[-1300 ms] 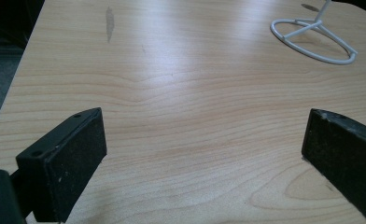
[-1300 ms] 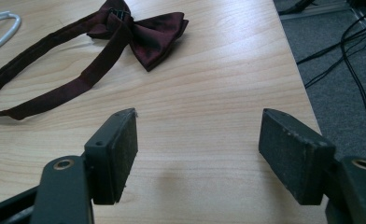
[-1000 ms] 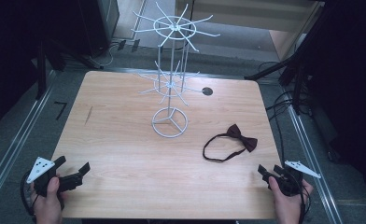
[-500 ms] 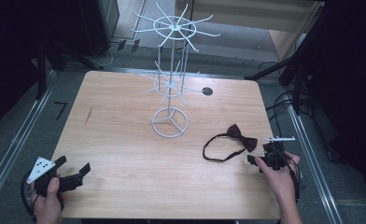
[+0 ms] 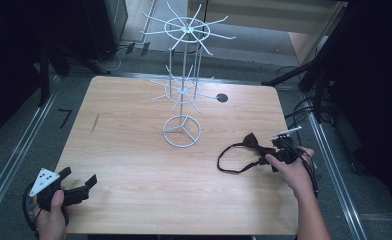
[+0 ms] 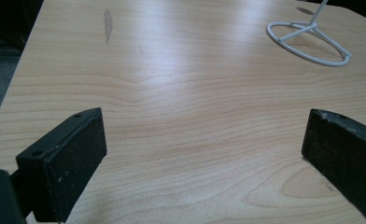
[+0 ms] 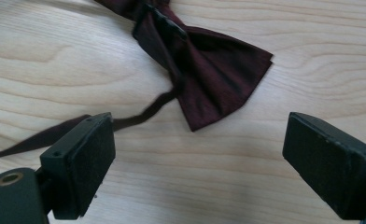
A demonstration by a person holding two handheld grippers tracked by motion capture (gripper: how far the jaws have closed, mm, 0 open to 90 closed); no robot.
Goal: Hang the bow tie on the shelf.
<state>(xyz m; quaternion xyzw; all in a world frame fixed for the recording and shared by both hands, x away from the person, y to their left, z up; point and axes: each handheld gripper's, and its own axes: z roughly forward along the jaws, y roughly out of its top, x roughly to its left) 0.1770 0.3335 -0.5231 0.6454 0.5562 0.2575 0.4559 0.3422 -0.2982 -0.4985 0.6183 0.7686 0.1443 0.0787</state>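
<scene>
A dark maroon bow tie point(image 5: 252, 141) with a thin strap loop point(image 5: 229, 160) lies on the right side of the wooden table point(image 5: 134, 150). My right gripper point(image 5: 274, 156) is low over the table just right of it and open. In the right gripper view the bow tie point(image 7: 204, 65) lies just ahead of the gap in my right gripper point(image 7: 200, 149), untouched, and its strap point(image 7: 144, 112) runs past the left jaw. A white wire rack point(image 5: 183, 90) stands mid-table. At the front left corner my left gripper point(image 5: 76, 182) is open and holds nothing; in the left gripper view my left gripper point(image 6: 204, 140) faces bare wood.
The rack's ring base point(image 6: 309, 39) sits far ahead of the left gripper. A small black disc point(image 5: 222, 98) lies behind the rack, and a dark streak point(image 5: 95, 123) marks the left side. Cables point(image 5: 304, 107) trail on the floor at the right, beside metal rails.
My right gripper has moved from the front right corner forward and left up to the bow tie. The left gripper has stayed in place.
</scene>
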